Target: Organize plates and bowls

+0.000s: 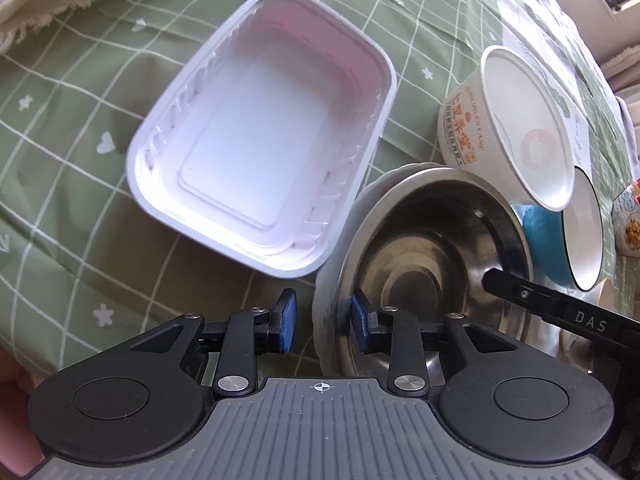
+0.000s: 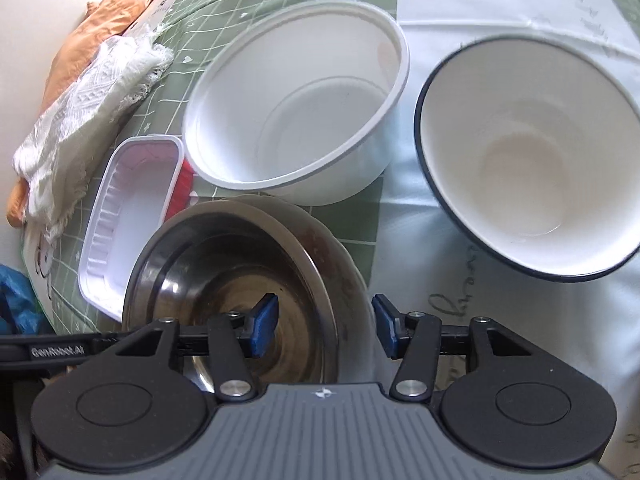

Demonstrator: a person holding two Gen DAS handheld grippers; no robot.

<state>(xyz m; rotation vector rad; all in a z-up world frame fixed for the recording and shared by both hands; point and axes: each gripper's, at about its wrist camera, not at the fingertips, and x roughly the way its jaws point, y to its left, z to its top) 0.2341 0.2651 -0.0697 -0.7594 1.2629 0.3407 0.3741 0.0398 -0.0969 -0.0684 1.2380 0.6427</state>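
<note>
"DAS" on right claw (image 1: 490, 276)

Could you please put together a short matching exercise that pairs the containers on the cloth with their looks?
Things:
1. rectangular tray
2. metal bowl
3. paper bowl
4. enamel bowl

Looks:
A. white inside, dark rim
B. shiny steel, both tools at its edge
C. orange print on its outside
D. white plastic with ribbed walls

Pairs: 1-D, 2-B, 3-C, 4-A

Green white-gridded tablecloth (image 1: 60, 92), white rectangular tray (image 1: 260, 152), silver steel bowl (image 2: 248, 280), dark-rimmed white bowl (image 2: 532, 160), orange cloth (image 2: 108, 20)
</note>
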